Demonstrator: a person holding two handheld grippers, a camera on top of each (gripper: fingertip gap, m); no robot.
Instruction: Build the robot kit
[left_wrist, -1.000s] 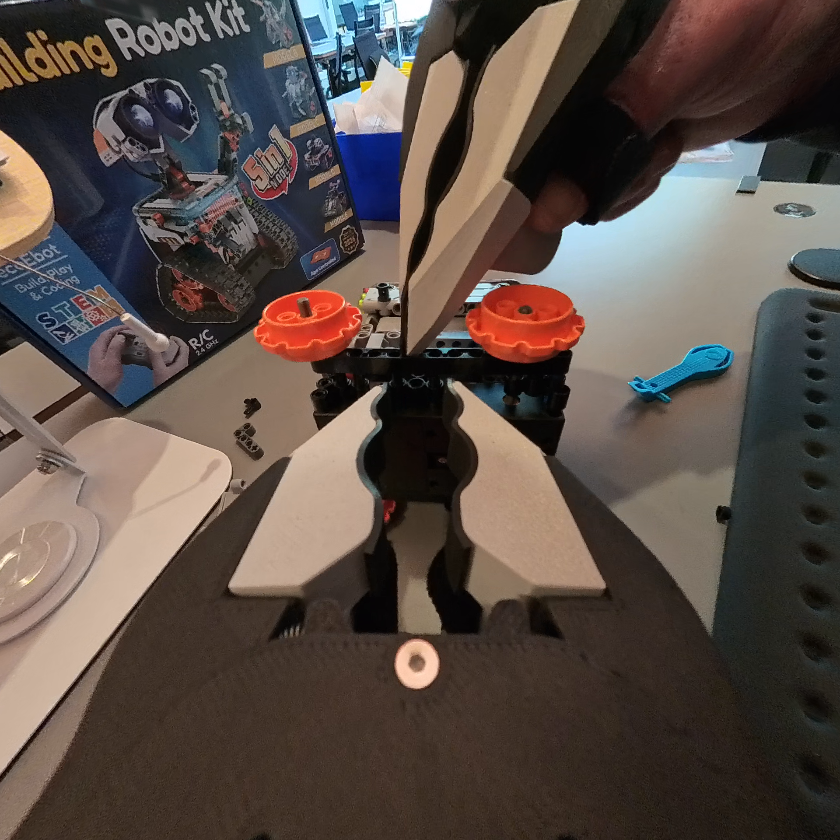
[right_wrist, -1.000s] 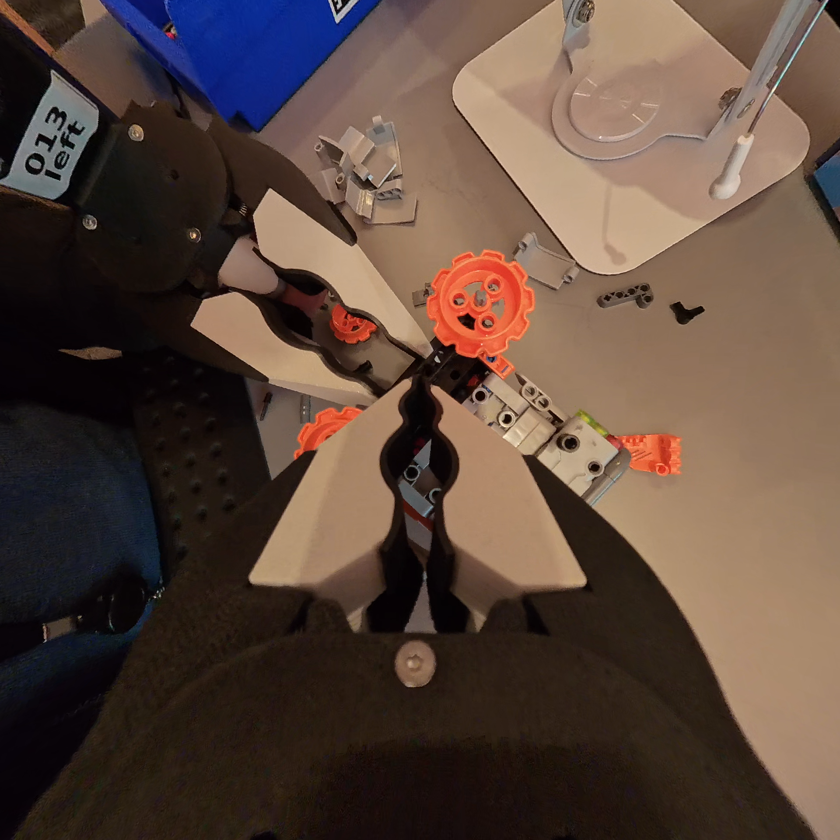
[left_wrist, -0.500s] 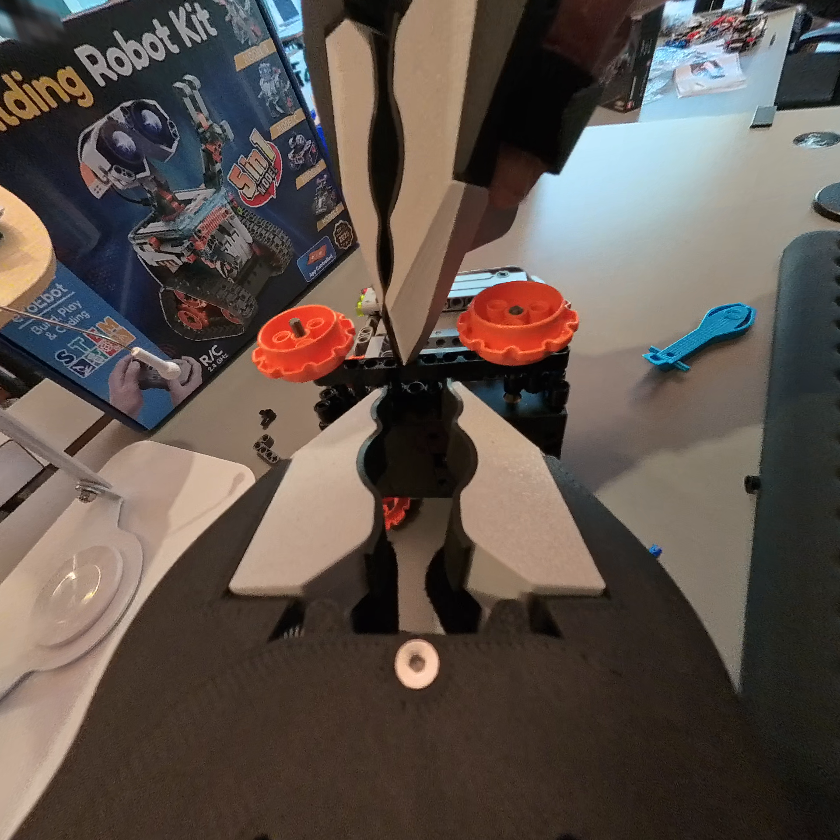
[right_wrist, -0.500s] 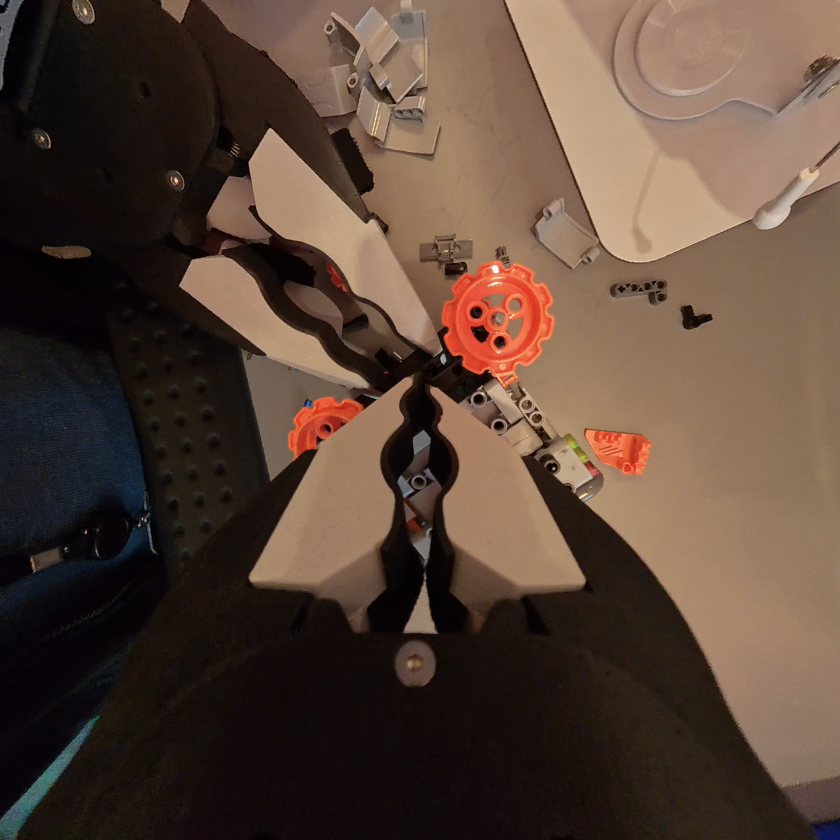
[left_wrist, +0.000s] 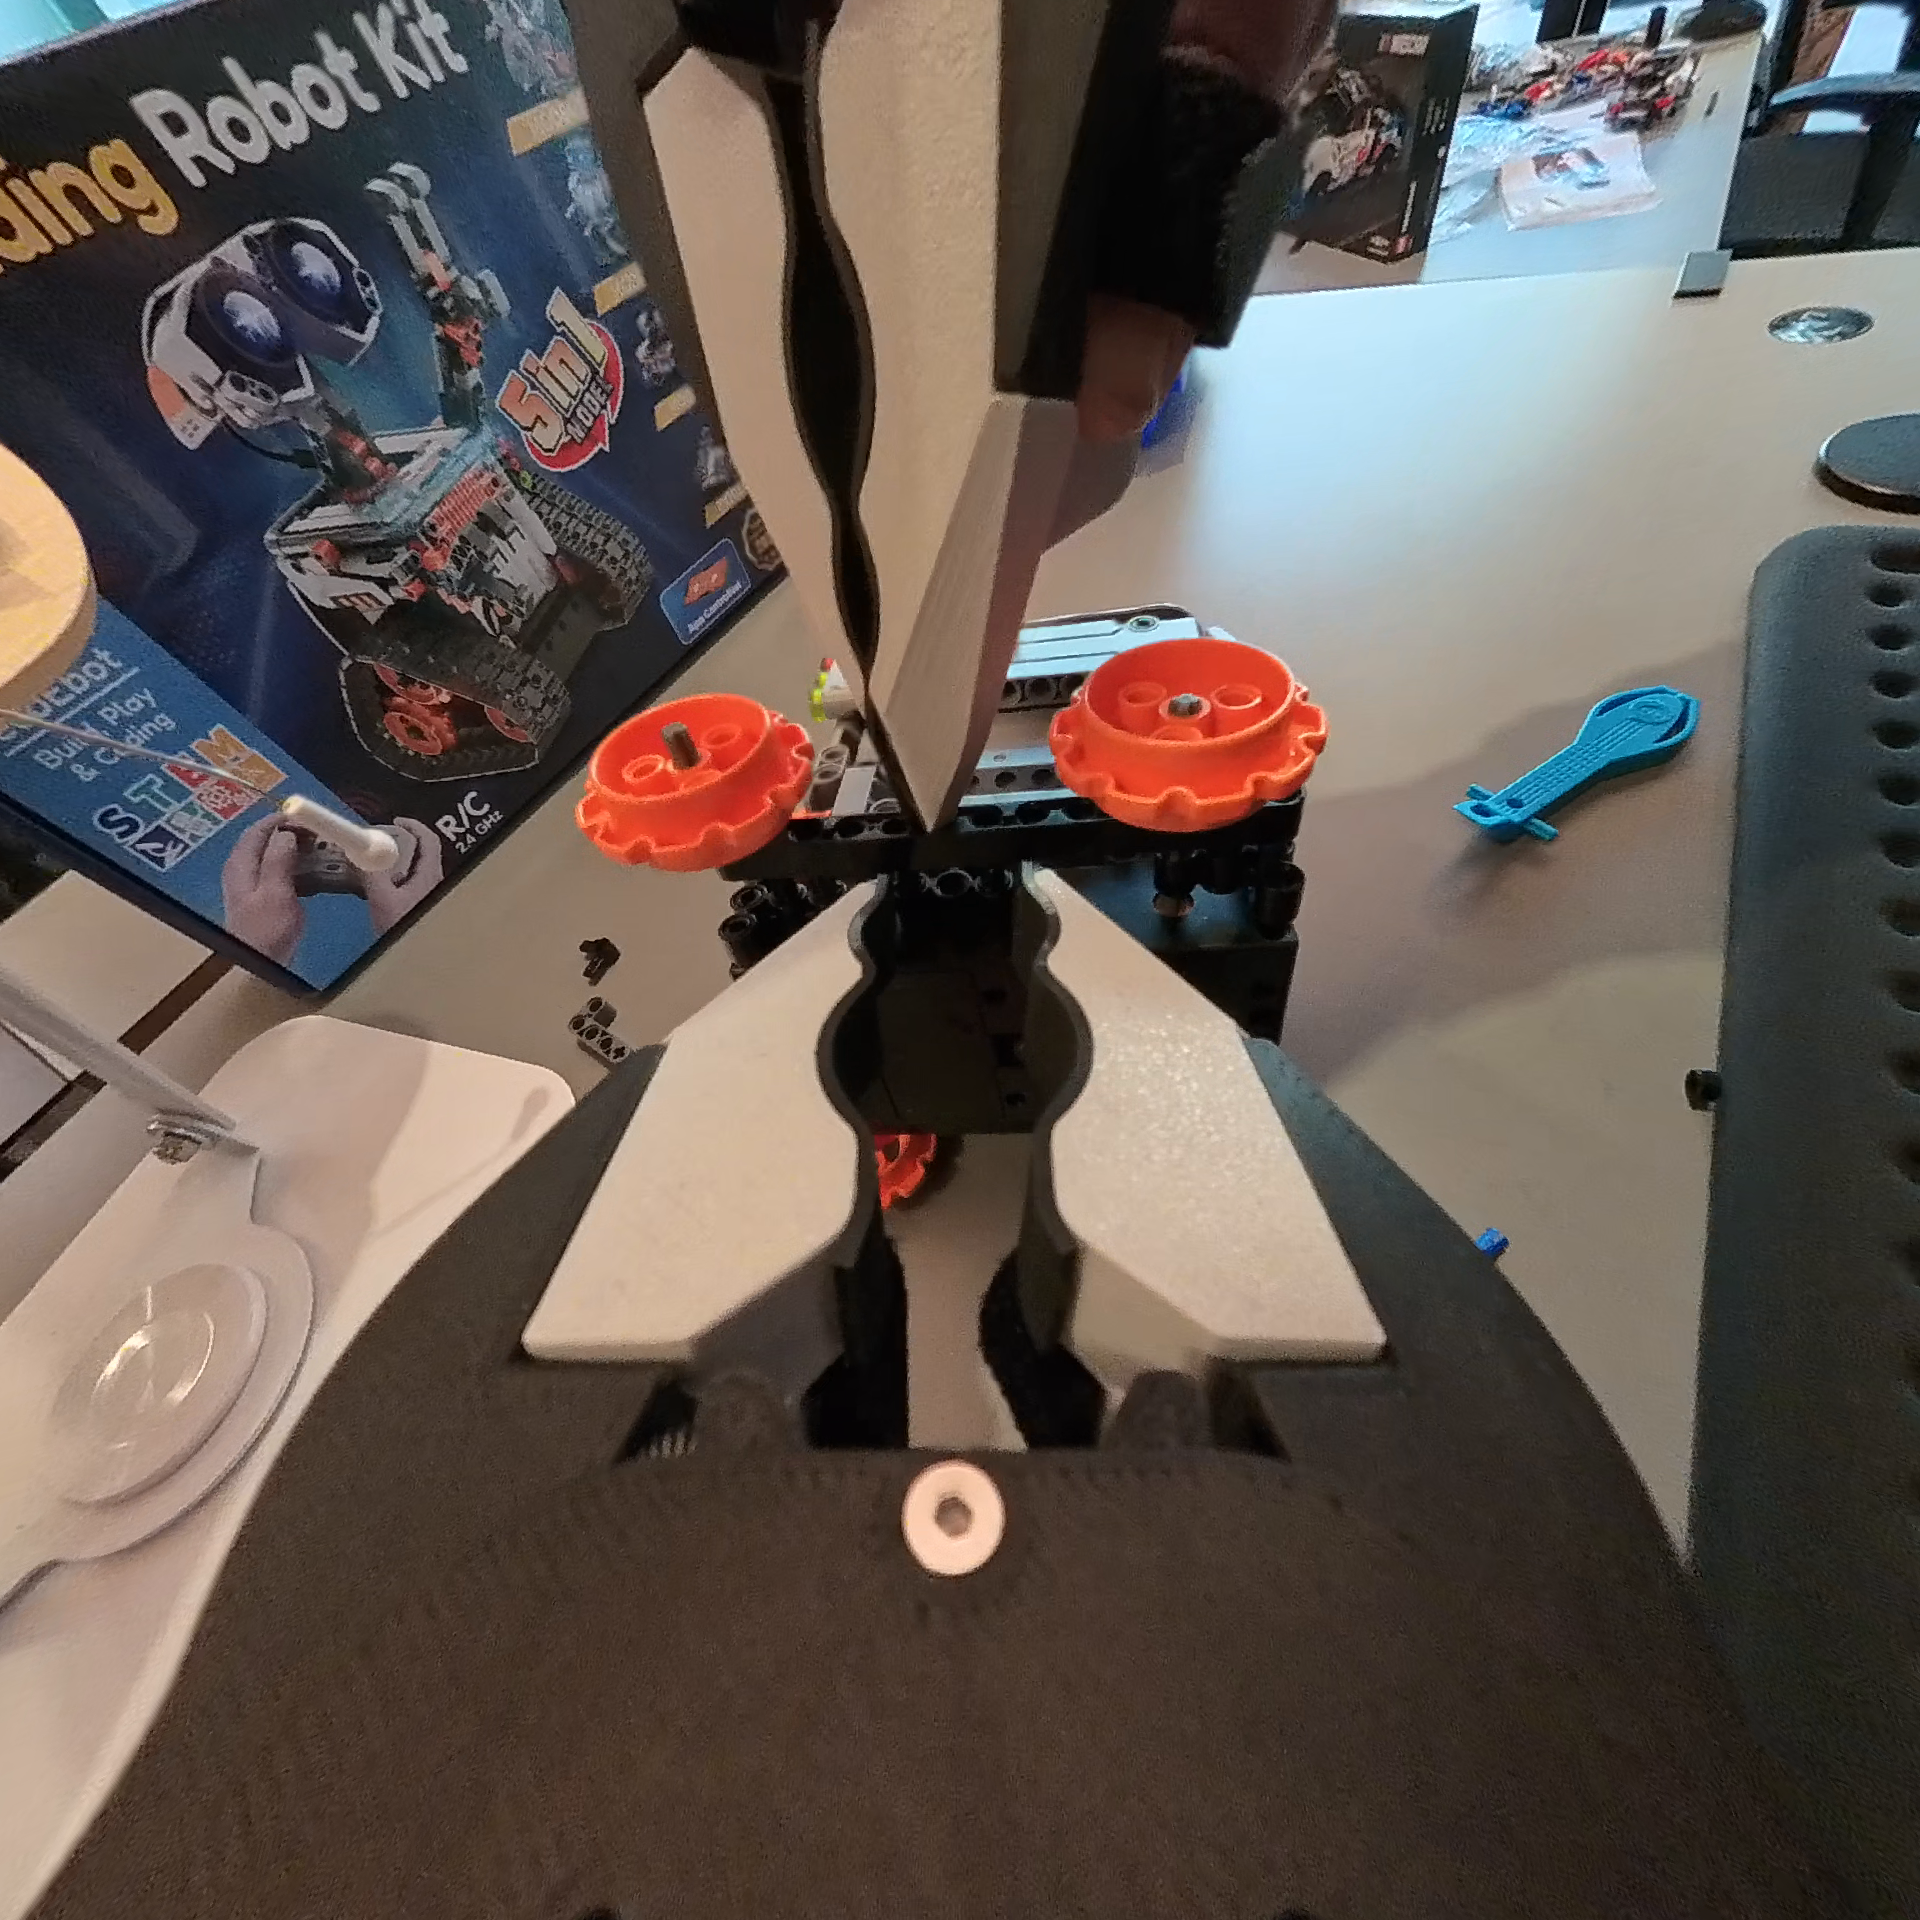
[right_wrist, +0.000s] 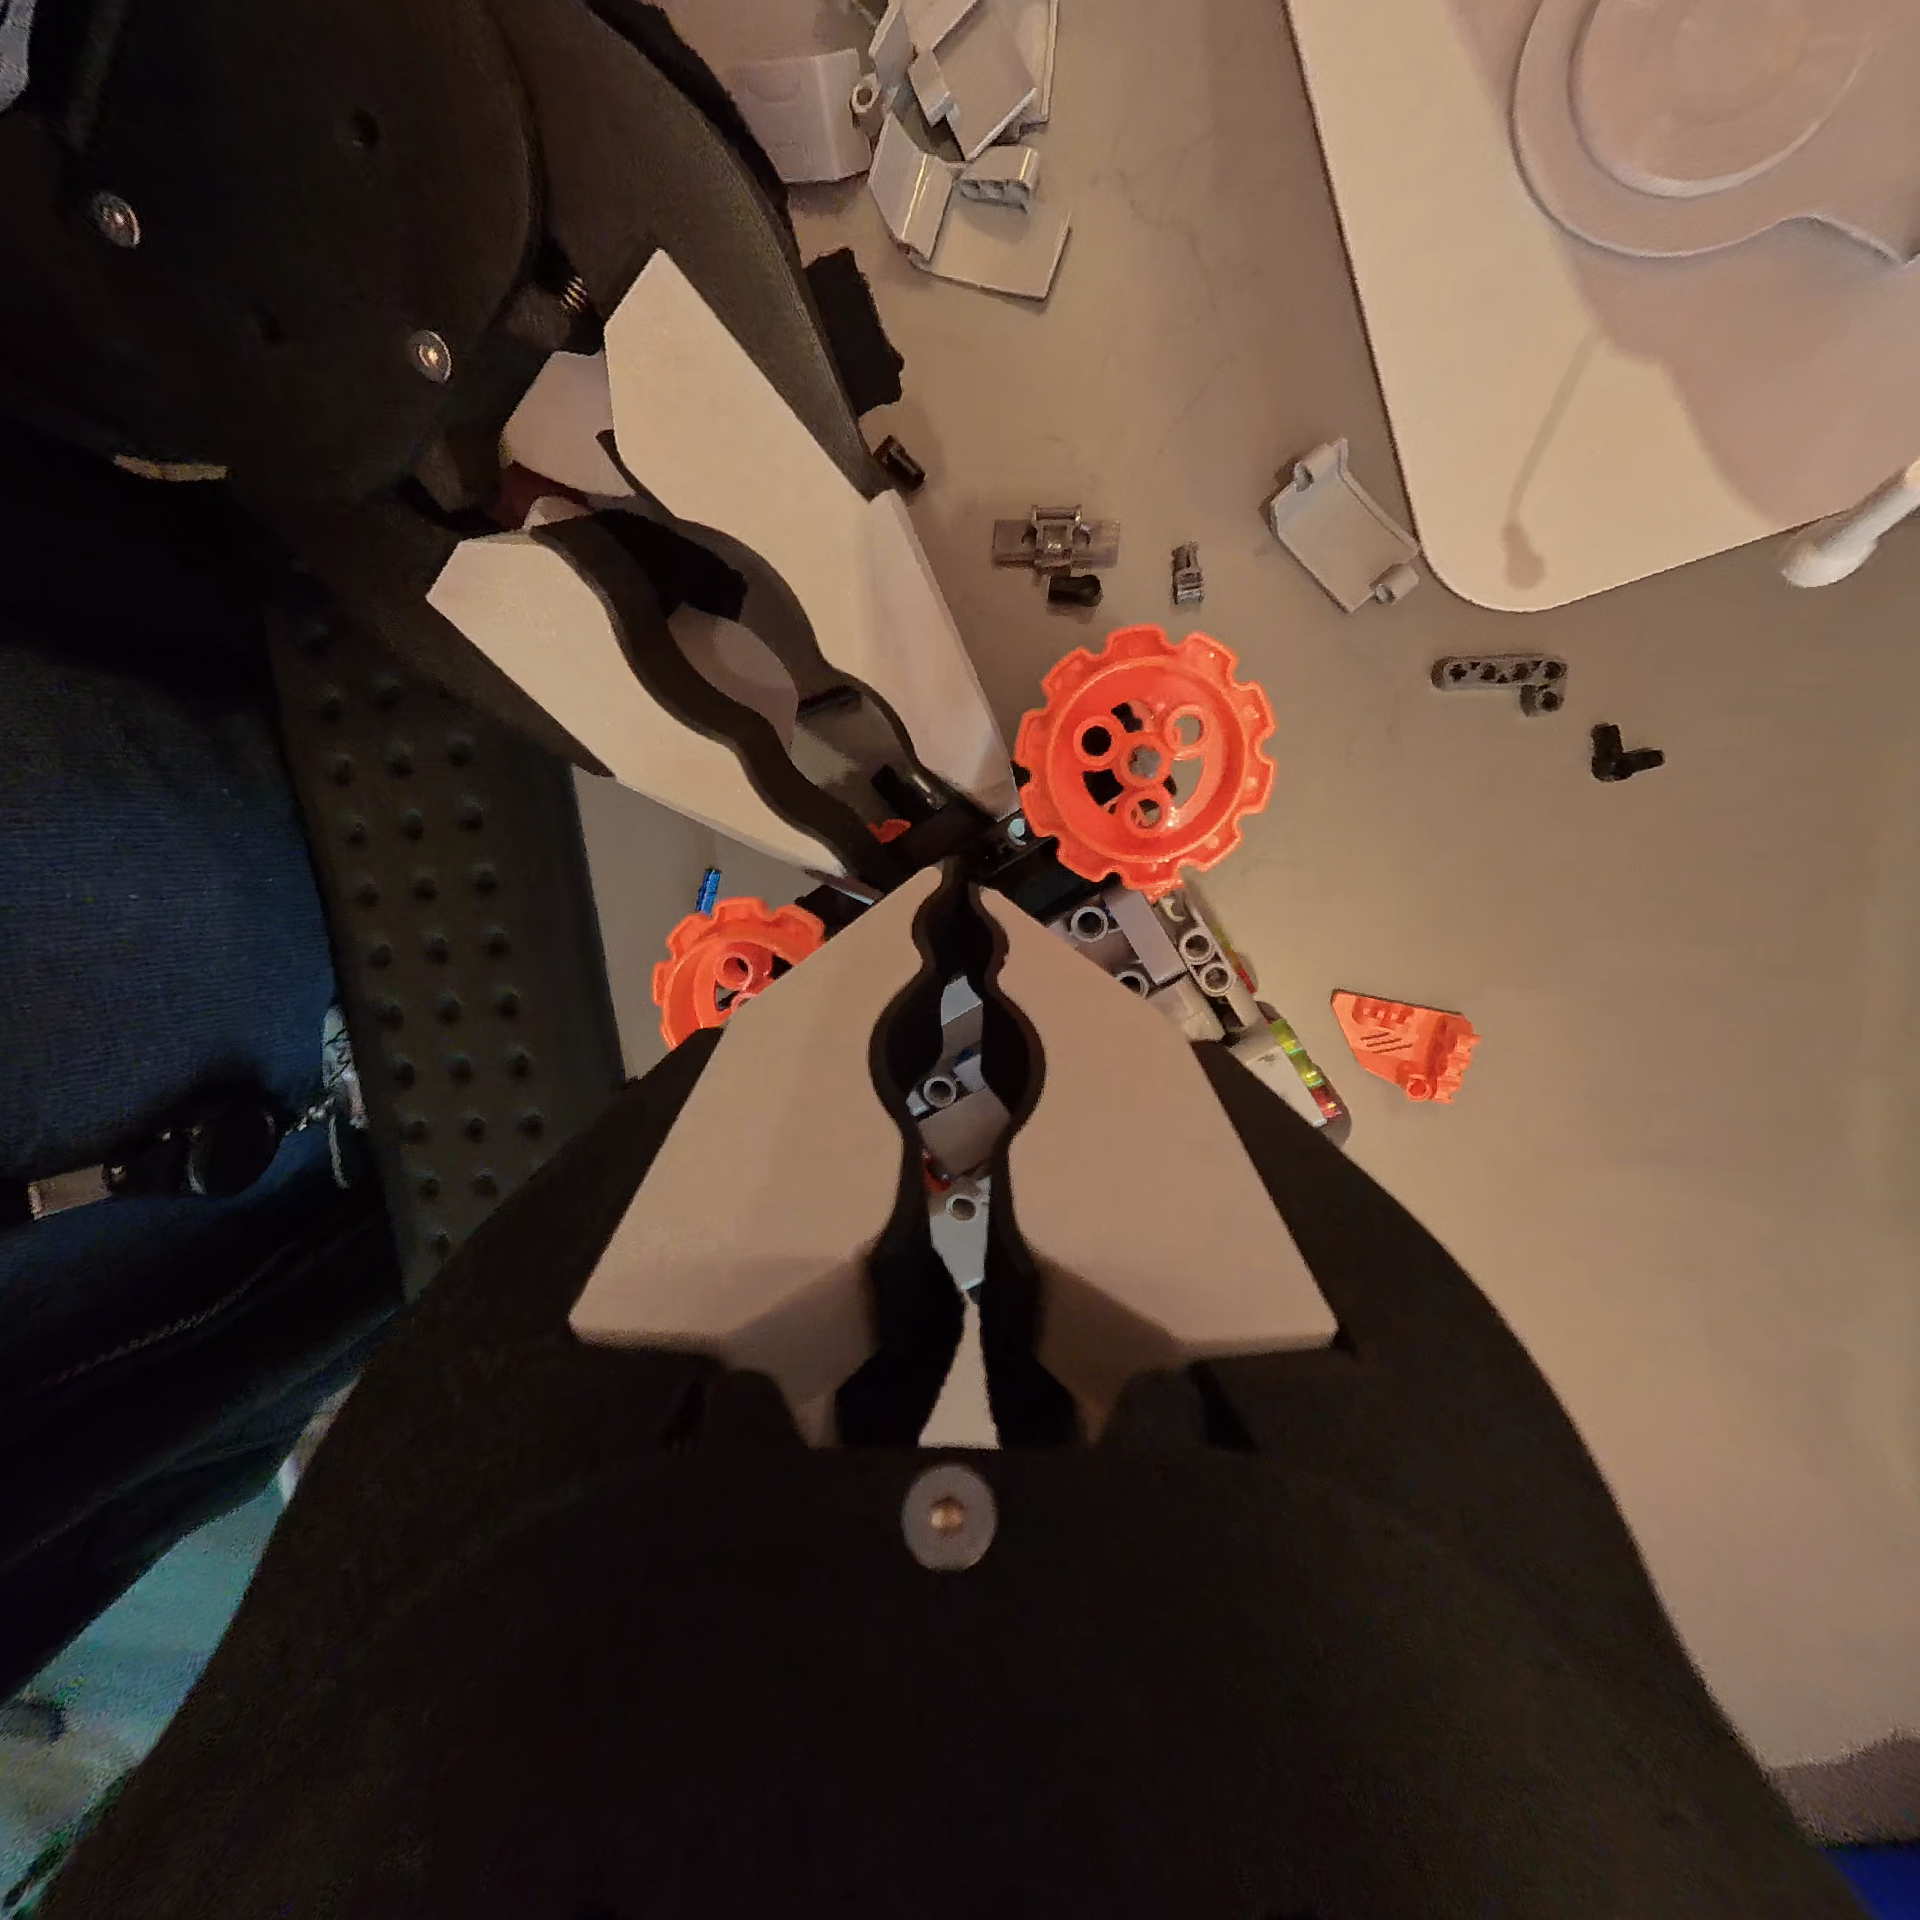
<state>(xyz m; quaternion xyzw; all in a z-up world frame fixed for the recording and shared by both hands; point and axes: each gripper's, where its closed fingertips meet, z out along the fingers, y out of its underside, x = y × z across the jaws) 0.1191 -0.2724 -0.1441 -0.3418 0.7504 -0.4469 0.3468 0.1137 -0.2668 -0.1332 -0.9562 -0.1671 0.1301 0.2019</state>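
Left wrist view: left gripper (left_wrist: 951, 894) fingers clamp the black block model (left_wrist: 1226, 935); right gripper (right_wrist: 956, 883) fingers pinch its top beam

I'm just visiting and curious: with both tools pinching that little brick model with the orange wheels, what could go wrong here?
1. Both tools grip the same black beam of the model; pulling apart might snap it loose.
2. The left orange wheel overhangs on its axle and could get knocked.
3. Loose grey pieces nearby could be scattered.
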